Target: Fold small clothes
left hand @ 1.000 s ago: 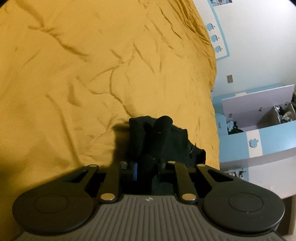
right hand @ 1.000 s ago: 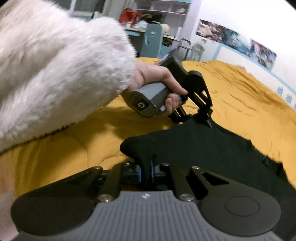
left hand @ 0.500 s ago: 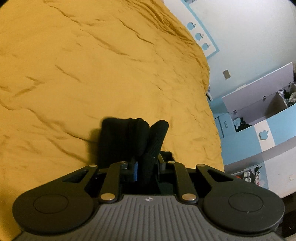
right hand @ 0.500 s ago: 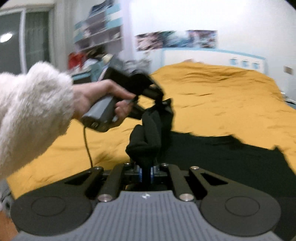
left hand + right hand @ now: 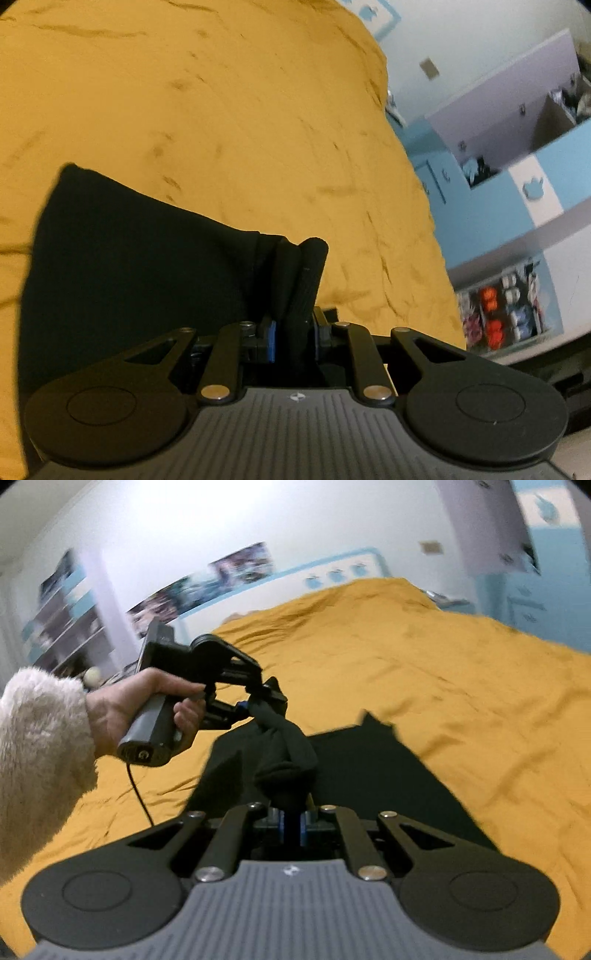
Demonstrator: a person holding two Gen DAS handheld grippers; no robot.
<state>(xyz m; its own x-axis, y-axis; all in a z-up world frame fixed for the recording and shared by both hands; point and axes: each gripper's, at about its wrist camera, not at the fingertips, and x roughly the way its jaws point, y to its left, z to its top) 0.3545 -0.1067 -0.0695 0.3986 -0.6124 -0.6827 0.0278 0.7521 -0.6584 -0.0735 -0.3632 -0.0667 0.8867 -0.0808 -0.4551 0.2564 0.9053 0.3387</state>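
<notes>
A black garment [image 5: 369,771] lies partly on the yellow bedspread [image 5: 443,657], with its near edge lifted. My right gripper [image 5: 291,794] is shut on a bunched black fold of it, held above the bed. My left gripper [image 5: 266,698], in a hand with a white fuzzy sleeve, is shut on the same edge a short way further from the camera. In the left wrist view my left gripper [image 5: 299,266] pinches the black garment [image 5: 129,266], which hangs to the left over the bedspread [image 5: 221,110].
Blue and white cabinets [image 5: 517,177] with an open compartment and bins of small items stand right of the bed. A shelf unit [image 5: 62,620] and wall posters [image 5: 207,579] are beyond the bed's far side. A cable [image 5: 138,794] hangs from the left gripper's handle.
Both grippers have lifted the garment's edge off the bed and carried it forward over the rest of the cloth. The cloth now hangs wider to the left of my left gripper.
</notes>
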